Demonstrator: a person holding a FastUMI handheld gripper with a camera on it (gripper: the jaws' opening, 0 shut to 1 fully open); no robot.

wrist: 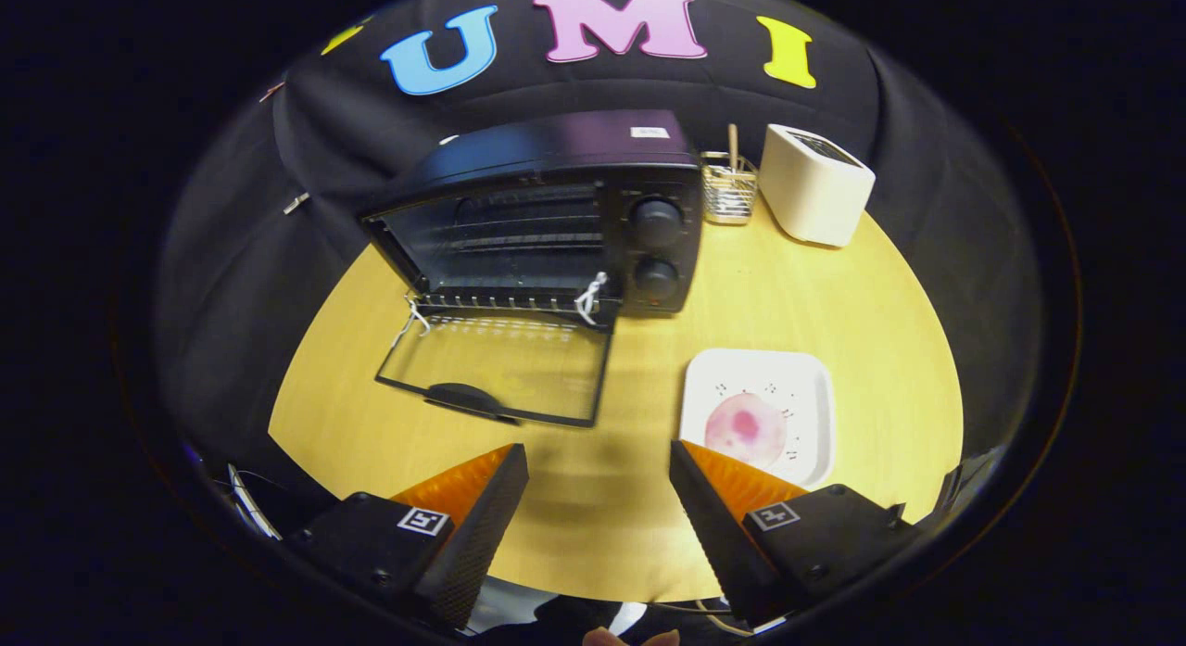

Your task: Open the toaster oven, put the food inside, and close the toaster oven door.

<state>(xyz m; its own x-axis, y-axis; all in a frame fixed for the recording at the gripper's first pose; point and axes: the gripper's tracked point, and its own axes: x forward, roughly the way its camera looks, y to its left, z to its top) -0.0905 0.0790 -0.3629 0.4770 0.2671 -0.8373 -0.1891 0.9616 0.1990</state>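
Wooden surface (pixel 880 303) carries the toaster oven (pixel 556 210), door (pixel 500 368) already down; jaws gape empty, so grasping the pink food (pixel 746 428) on its plate (pixel 815 386) looks next.

Your gripper (pixel 599 461) hangs spread over bare table (pixel 630 368). At eleven o'clock the lowered door (pixel 500 368) blocks; at one, the plate (pixel 755 410). Twelve is free.

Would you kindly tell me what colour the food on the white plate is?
Pink, with a darker pink centre; the food shows best in the gripper view.
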